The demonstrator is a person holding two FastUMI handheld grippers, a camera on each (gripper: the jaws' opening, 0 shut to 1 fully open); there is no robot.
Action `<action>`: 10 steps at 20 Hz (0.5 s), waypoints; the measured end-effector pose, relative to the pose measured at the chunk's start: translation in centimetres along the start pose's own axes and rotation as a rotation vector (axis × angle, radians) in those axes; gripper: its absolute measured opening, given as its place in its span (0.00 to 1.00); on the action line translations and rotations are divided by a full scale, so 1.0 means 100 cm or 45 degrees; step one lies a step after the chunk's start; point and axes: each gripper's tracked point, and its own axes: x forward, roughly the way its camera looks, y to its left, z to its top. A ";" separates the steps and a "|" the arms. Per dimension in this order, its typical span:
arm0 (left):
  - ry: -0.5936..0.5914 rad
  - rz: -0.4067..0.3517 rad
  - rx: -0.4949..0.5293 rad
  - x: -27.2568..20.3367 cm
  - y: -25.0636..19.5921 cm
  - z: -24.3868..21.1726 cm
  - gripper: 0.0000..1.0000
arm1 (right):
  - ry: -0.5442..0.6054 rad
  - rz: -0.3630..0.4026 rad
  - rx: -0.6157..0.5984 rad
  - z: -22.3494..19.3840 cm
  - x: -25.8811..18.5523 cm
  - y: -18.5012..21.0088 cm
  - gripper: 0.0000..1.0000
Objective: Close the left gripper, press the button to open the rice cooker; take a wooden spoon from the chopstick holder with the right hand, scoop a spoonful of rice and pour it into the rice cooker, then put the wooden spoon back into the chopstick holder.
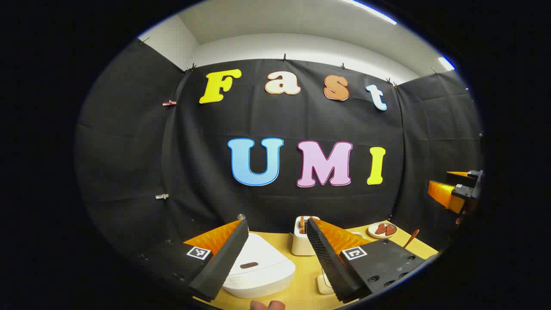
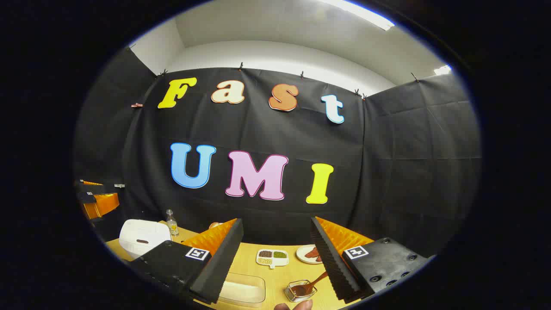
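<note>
While both tools hang above the yellow worktop [image 1: 301, 280], I see the left tool [image 1: 275, 258] spread wide, holding nothing, over the shut white rice cooker [image 1: 258, 269]. My right tool [image 2: 275, 258] is spread too, empty, with the wooden spoon [image 2: 316, 282] resting in a small glass dish [image 2: 300, 291] near it.

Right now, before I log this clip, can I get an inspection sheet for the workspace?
Surface: yellow table.
Job's things: white rice cooker, lid shut; wooden spoon in a small clear holder; clear box.
Clutter: toaster, bottle, divided dish, plate.
Grippers: left gripper open above the cooker; right gripper open, holding nothing.
Cables: nothing seen.
Surroundings: black cloth wall, white ceiling.
</note>
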 end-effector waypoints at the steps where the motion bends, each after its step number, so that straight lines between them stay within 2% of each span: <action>1: -0.005 -0.008 0.006 -0.001 -0.002 0.002 0.95 | 0.008 -0.003 0.001 -0.002 -0.001 -0.001 0.97; 10: -0.004 -0.017 0.013 -0.008 -0.005 0.000 0.95 | 0.011 0.004 -0.009 0.000 -0.010 0.000 0.98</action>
